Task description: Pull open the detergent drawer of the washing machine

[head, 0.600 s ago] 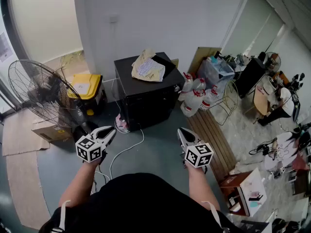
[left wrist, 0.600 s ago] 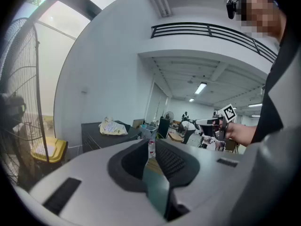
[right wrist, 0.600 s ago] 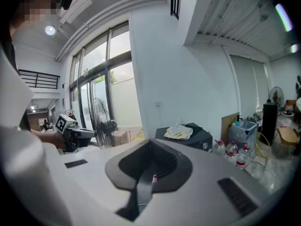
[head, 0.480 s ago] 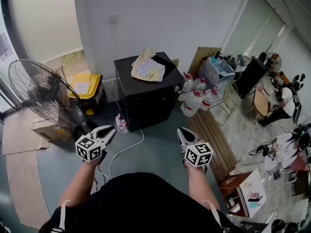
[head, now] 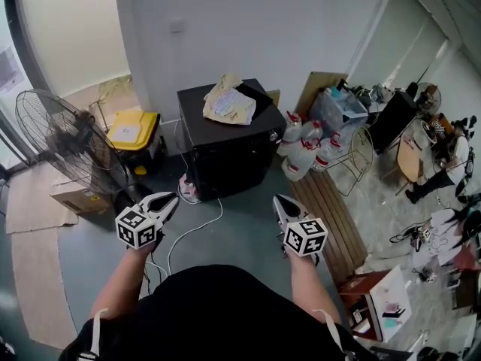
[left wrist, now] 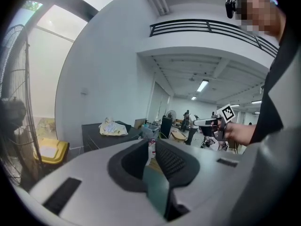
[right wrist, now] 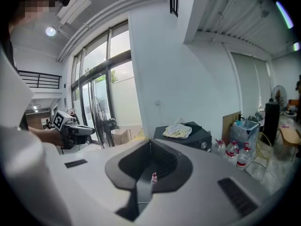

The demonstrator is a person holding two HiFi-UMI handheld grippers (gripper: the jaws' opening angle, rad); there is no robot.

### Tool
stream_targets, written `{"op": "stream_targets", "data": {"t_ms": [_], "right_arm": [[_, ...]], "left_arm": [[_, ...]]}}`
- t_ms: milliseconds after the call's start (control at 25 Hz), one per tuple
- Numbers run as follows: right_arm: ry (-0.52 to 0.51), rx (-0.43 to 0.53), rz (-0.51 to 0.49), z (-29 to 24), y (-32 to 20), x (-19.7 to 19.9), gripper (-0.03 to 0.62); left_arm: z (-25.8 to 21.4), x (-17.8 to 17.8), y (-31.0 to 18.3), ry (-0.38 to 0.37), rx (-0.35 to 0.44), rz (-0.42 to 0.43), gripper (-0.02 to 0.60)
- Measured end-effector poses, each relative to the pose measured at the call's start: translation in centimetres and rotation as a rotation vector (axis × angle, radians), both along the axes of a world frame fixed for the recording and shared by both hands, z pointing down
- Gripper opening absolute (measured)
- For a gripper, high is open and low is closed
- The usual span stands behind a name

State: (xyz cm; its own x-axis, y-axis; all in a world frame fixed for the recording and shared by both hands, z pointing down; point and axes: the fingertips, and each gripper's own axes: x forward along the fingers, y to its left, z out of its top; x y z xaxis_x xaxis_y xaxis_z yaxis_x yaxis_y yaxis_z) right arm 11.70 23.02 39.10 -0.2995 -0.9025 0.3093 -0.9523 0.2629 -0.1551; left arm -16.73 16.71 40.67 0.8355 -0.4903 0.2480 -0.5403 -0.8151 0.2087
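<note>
The washing machine (head: pixel 225 145) is a black box standing against the white wall, with a crumpled pale cloth (head: pixel 228 104) lying on its top. It also shows in the left gripper view (left wrist: pixel 96 134) and the right gripper view (right wrist: pixel 200 136). I cannot make out its detergent drawer from here. My left gripper (head: pixel 171 199) is held low at the left, well short of the machine, its jaws shut on nothing (left wrist: pixel 150 147). My right gripper (head: pixel 278 201) hangs level with it at the right, also shut and empty (right wrist: pixel 150 145).
A big standing fan (head: pixel 64 138) and a yellow-lidded bin (head: pixel 134 132) stand left of the machine. Water bottles (head: pixel 304 153) and a wooden pallet (head: pixel 331 216) lie to its right. A white cable (head: pixel 192 232) runs over the floor in front.
The head view has shifted a little; both grippers keep about the same place and stay shut.
</note>
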Motion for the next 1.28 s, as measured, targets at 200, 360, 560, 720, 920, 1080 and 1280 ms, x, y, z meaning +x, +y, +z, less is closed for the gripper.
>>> {"op": "stream_targets", "data": {"t_ms": [200, 360, 560, 720, 920, 1080, 1280], "right_arm": [[0.003, 0.004, -0.019, -0.1, 0.0, 0.6, 0.006], [0.005, 0.011, -0.036, -0.2, -0.3, 1.2, 0.006], [0.017, 0.009, -0.040, 0.6, 0.6, 2.1, 0.008], [0.005, 0.039, -0.015, 0.6, 1.4, 2.9, 0.009], [-0.001, 0.065, 0.025, 0.7, 2.7, 3.5, 0.009], [0.025, 0.082, 0.035, 0.3, 2.8, 3.7, 0.009], [0.025, 0.059, 0.034, 1.1, 3.3, 3.6, 0.015]], "left_arm": [[-0.3, 1.0, 0.1, 0.002, -0.005, -0.003, 0.054], [-0.3, 2.3, 0.2, 0.001, -0.007, 0.001, 0.054], [0.8, 3.6, 1.6, -0.006, -0.031, 0.016, 0.055], [1.3, 4.7, 2.7, -0.006, -0.039, 0.066, 0.057], [1.2, 5.5, 3.6, 0.022, -0.055, 0.105, 0.068], [0.1, 6.4, 3.8, 0.035, -0.022, 0.134, 0.075], [0.8, 6.9, 4.1, 0.034, -0.031, 0.137, 0.080]]}}
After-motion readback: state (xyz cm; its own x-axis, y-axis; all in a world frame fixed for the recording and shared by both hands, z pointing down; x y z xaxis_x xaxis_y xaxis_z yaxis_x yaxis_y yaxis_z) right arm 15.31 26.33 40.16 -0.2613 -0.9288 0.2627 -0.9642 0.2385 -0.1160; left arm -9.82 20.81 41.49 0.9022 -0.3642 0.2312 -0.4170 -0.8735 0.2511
